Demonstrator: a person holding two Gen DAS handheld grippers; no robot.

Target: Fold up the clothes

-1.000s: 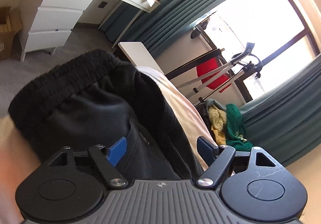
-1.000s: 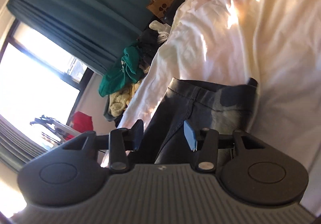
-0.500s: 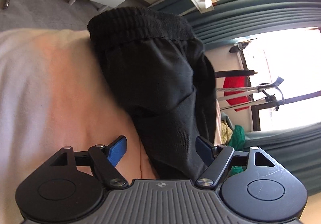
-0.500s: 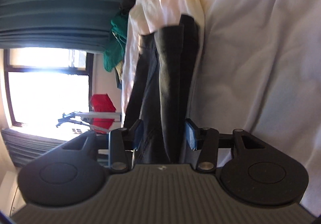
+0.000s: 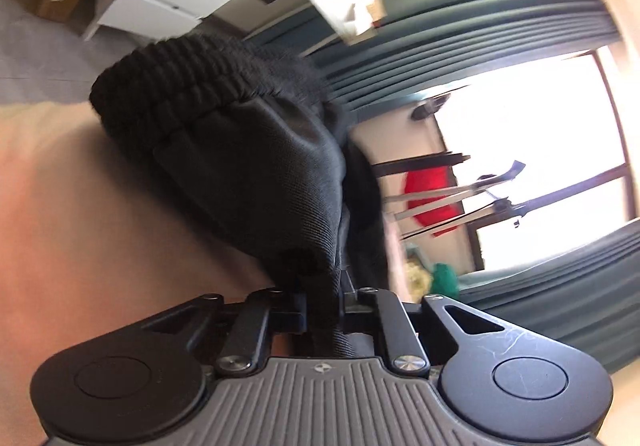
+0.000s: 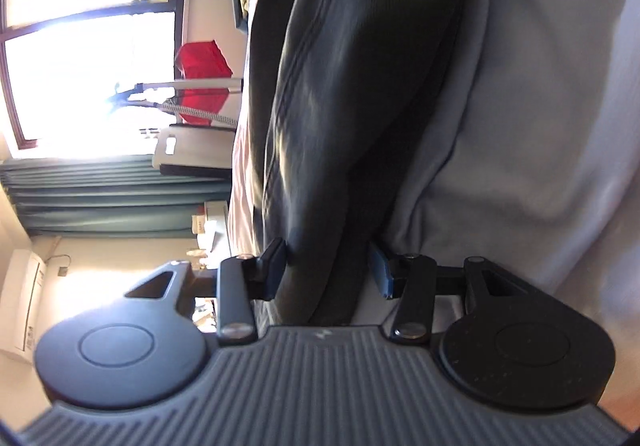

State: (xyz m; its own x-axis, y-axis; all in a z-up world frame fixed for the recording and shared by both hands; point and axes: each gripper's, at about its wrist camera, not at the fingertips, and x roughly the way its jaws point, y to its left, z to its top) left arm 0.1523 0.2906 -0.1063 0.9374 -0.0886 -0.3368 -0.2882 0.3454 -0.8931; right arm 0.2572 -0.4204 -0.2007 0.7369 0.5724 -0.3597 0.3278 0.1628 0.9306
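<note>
Left wrist view: left gripper (image 5: 322,292) jaws are closed on a fold of the black ribbed-waistband fabric trousers (image 5: 256,166), lying on the pale bed sheet (image 5: 80,226). Right gripper (image 6: 328,270) jaws stand apart, straddling the trousers, fingers (image 6: 380,270) not visibly clamping.

Left gripper (image 5: 322,288) jaws now clamped on the black trousers (image 5: 256,174), formerly apart.

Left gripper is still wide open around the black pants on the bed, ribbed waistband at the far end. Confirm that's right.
Not quite. In the left wrist view the left gripper is shut on the black pants, pinching a fold. The ribbed waistband is at the far end, as stated.
</note>
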